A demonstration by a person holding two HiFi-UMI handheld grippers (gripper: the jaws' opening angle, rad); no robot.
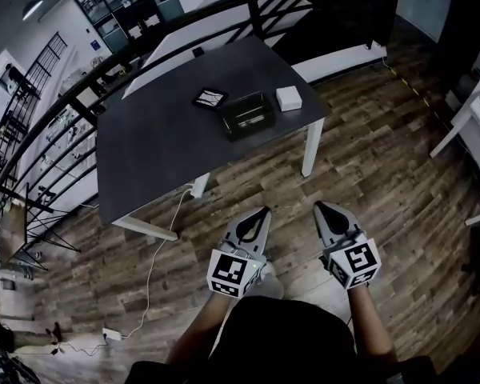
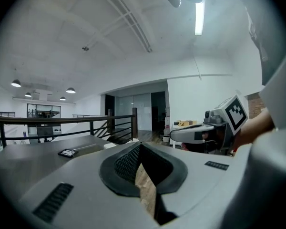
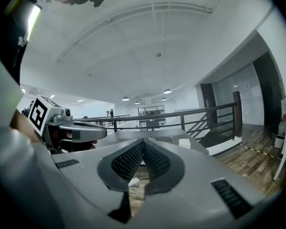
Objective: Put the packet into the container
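A plank floor [image 1: 368, 174] spreads under a dark grey desk [image 1: 160, 150] at 12 o'clock in the head view. Over the floor at 6 o'clock, well short of the desk, the left tool [image 1: 265, 210] and right tool [image 1: 318, 206] each have jaws closed tip to tip on nothing. On the desk sits a dark container [image 1: 246, 115], with a white box [image 1: 288, 98] at its 2 o'clock and the packet [image 1: 210, 98] just beside it at 10 o'clock

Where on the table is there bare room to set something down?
The table is bare across its near and left part, from the packet to the near edge. Crowded only far right: packet, container and white box cluster.
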